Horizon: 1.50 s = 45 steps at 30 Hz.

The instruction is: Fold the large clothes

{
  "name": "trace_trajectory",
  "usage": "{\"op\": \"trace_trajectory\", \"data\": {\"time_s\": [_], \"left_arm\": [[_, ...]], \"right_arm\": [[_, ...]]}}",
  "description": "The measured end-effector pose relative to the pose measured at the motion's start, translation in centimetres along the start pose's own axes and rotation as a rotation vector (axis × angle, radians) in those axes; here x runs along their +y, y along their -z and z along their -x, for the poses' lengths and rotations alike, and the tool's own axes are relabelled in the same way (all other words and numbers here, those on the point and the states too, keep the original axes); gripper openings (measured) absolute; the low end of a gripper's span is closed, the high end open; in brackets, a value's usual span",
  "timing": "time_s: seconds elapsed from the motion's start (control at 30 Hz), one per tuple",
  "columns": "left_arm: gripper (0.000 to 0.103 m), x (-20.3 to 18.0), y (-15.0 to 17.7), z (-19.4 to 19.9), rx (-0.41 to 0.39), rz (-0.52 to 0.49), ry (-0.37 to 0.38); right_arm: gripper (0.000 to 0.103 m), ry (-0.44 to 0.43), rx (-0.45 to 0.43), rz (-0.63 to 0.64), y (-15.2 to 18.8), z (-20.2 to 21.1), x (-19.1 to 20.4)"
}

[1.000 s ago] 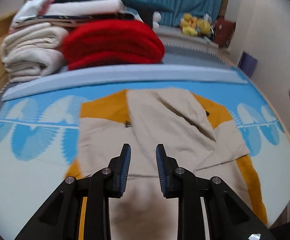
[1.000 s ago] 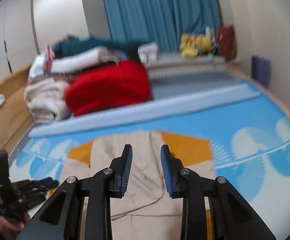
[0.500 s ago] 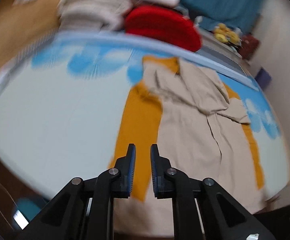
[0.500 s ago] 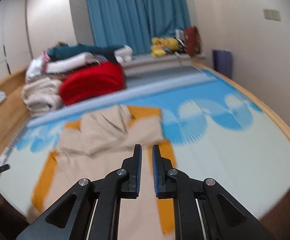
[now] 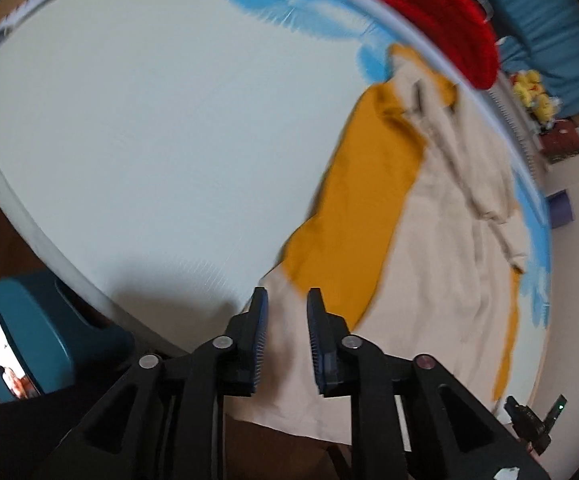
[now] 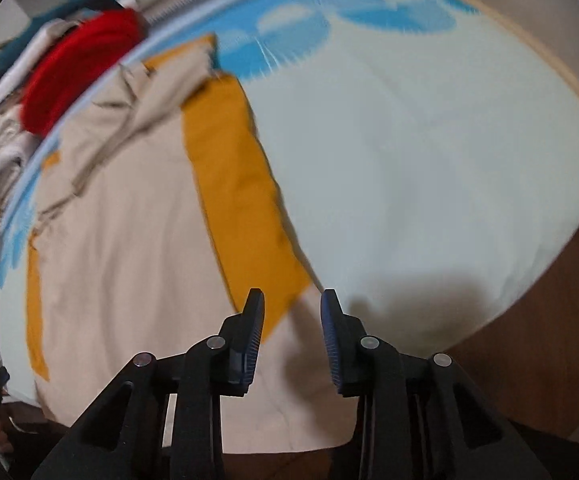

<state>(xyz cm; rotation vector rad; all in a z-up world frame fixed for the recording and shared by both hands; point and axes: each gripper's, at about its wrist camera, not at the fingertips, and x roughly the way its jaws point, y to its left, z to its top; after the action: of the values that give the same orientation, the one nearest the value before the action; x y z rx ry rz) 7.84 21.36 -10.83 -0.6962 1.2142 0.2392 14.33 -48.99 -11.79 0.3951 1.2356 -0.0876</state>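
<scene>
Garment on the bed, hem at the near edge

The garment lies flat on the bed; folded laundry is stacked behind it, and a tub sits off the bed's near left corner.

Left tool and right tool: black angular linkage arms, silver round pivot screws, ribbed blue pads lining both fingers.

Beige-and-mustard garment flat on bed
</scene>
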Motion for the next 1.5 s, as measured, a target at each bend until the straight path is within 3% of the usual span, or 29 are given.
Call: {"op": "trace_trajectory", "data": {"time_s": [0.1,0.2,0.3,0.37,0.47,0.5,0.57,0.6,0.7,0.8,0.83,0.9,1.0,1.1,1.13,1.2,1.23,1.37,1.43,1.5], "left_arm": [[0.020,0.4,0.0,-1.7,0.069,0.019,-0.048],[0.034,0.7,-0.1,-2.3,0.082,0.006,-0.081],[0.034,1.0,0.0,-3.2,0.125,-0.011,-0.065],[0.034,0.8,0.2,-3.7,0.173,-0.011,-0.099],[0.024,-0.2,0.8,-4.2,0.186,-0.089,-0.139],[0.005,-0.5,0.9,-4.2,0.185,-0.108,-0.142],[0.003,-0.9,1.2,-3.5,0.155,-0.132,-0.158],[0.003,-1.4,1.6,-2.8,0.125,-0.162,-0.184],[0.004,-2.7,2.8,-1.3,0.062,-0.244,-0.222],[0.010,-1.8,2.5,-1.8,0.104,-0.208,-0.195],[0.021,-1.0,2.2,-2.2,0.130,-0.172,-0.175],[0.033,0.4,1.5,-3.1,0.177,-0.097,-0.138],[0.034,1.6,1.2,-3.5,0.199,-0.044,-0.112],[0.030,1.0,1.5,-3.4,0.191,-0.106,-0.151],[0.009,0.6,1.7,-3.3,0.183,-0.145,-0.182],[0.002,0.0,2.2,-2.8,0.168,-0.192,-0.191],[0.002,-0.2,2.3,-2.2,0.155,-0.205,-0.188],[0.003,0.0,2.6,-0.8,0.145,-0.198,-0.176],[0.009,0.3,2.7,-1.2,0.160,-0.175,-0.173],[0.020,0.9,2.8,-1.9,0.175,-0.151,-0.182]], "right_arm": [[0.034,0.030,0.030,0.034,0.3,-1.3,0.2],[0.037,0.060,0.070,0.070,0.8,-2.3,0.5],[0.040,0.070,0.113,0.079,1.0,-3.3,0.5],[0.040,0.076,0.142,0.071,1.1,-3.9,0.4],[0.039,0.087,0.145,0.085,1.5,-4.1,0.8],[0.028,0.086,0.142,0.097,1.6,-4.0,1.0],[0.007,0.056,0.126,0.117,1.7,-4.0,1.6],[0.005,0.054,0.103,0.128,1.8,-3.6,1.8],[0.004,0.045,0.051,0.111,2.1,-2.1,1.5],[0.005,0.055,0.061,0.087,2.1,-2.2,1.1],[0.006,0.064,0.074,0.087,2.2,-2.7,1.2],[0.018,0.093,0.109,0.082,2.2,-3.7,0.9],[0.029,0.111,0.136,0.080,2.4,-4.5,0.5],[0.030,0.125,0.139,0.104,2.4,-4.7,0.8],[0.030,0.131,0.138,0.114,2.4,-4.8,0.9],[0.010,0.116,0.125,0.135,2.3,-4.7,1.4],[0.004,0.099,0.107,0.139,2.2,-4.3,1.7],[0.004,0.052,0.046,0.095,1.8,-2.8,1.1],[0.006,0.051,0.069,0.062,1.5,-3.3,0.2],[0.018,0.072,0.110,0.050,1.9,-4.3,0.1]]}}
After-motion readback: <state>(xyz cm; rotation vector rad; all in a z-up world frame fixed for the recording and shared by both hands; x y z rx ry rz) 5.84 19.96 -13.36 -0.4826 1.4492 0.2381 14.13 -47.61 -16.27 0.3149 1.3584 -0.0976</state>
